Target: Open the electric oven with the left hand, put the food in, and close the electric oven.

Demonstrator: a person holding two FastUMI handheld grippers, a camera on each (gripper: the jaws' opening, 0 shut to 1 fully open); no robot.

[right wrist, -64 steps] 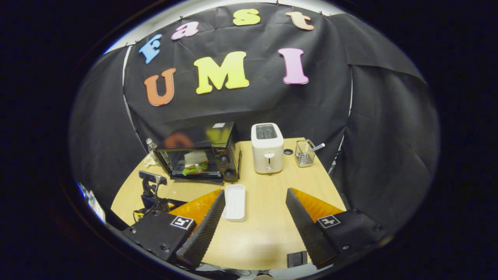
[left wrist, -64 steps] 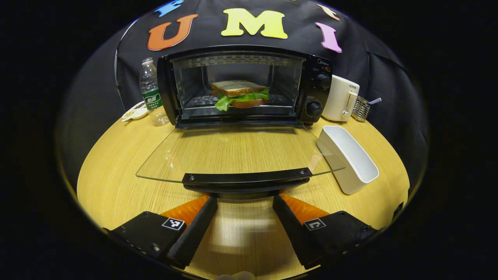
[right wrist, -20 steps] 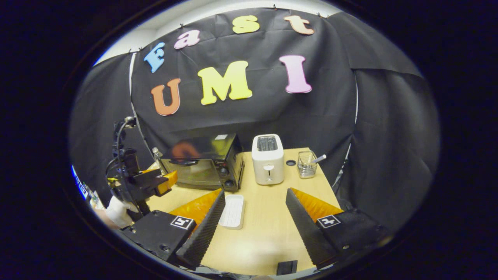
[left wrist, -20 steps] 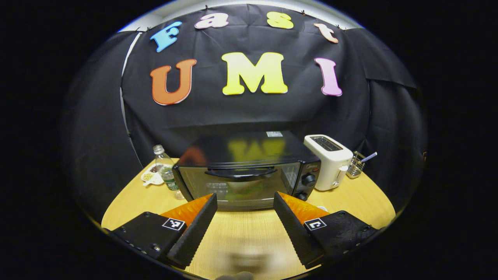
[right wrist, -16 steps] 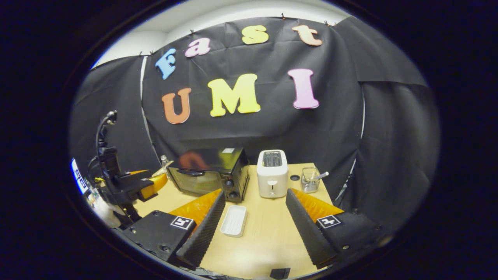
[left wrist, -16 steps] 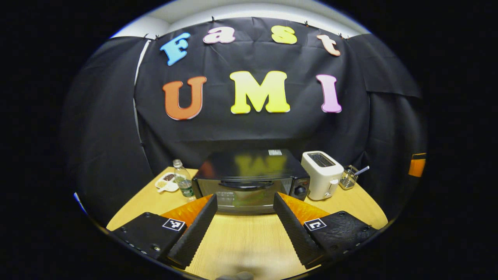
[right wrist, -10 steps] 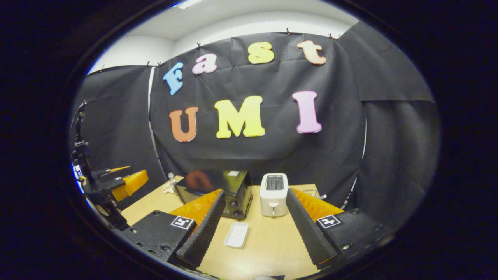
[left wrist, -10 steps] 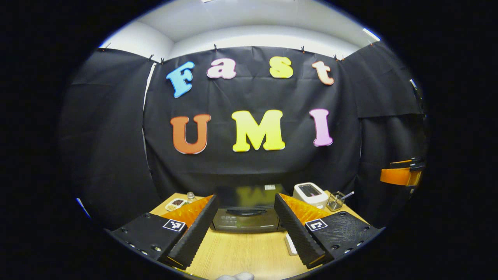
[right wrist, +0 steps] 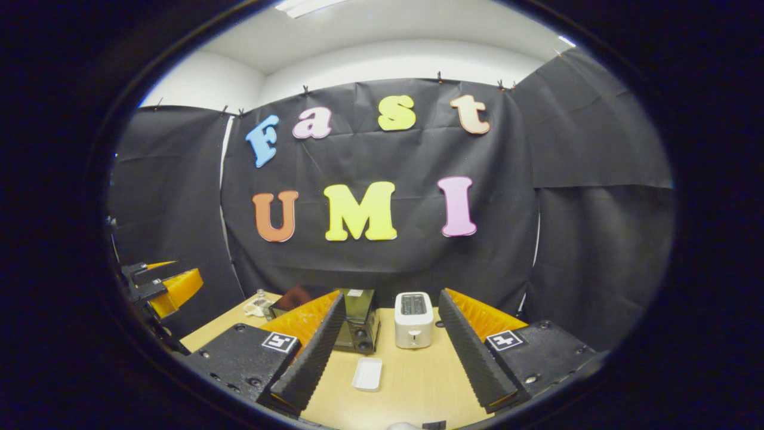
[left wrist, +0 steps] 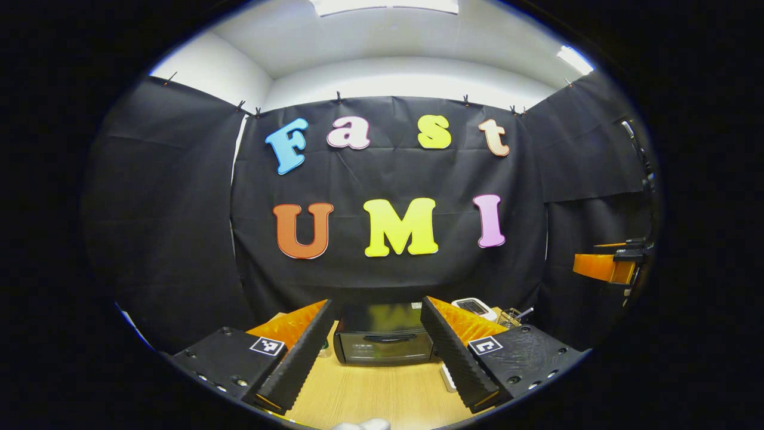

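In the left gripper view, the left gripper (left wrist: 375, 352) is held high and well back from the table (left wrist: 376, 397), its two fingers spread apart with nothing between them. Far beyond the gap between the fingers, the electric oven (left wrist: 384, 341) stands on the table with its door closed and its handle across the front. What is inside cannot be made out through the door. To the oven's right stands a white toaster (left wrist: 474, 307), then a wire holder (left wrist: 511, 316) at the far right of the table. At the right edge of this view the right gripper (left wrist: 610, 266) hangs in the air.

In the right gripper view, the left gripper (right wrist: 160, 288) shows at the far left. The right gripper (right wrist: 387, 352) is also held wide, empty, well away from the oven (right wrist: 356, 320). A white tray (right wrist: 367, 374) lies near, in front of the toaster (right wrist: 413, 319).
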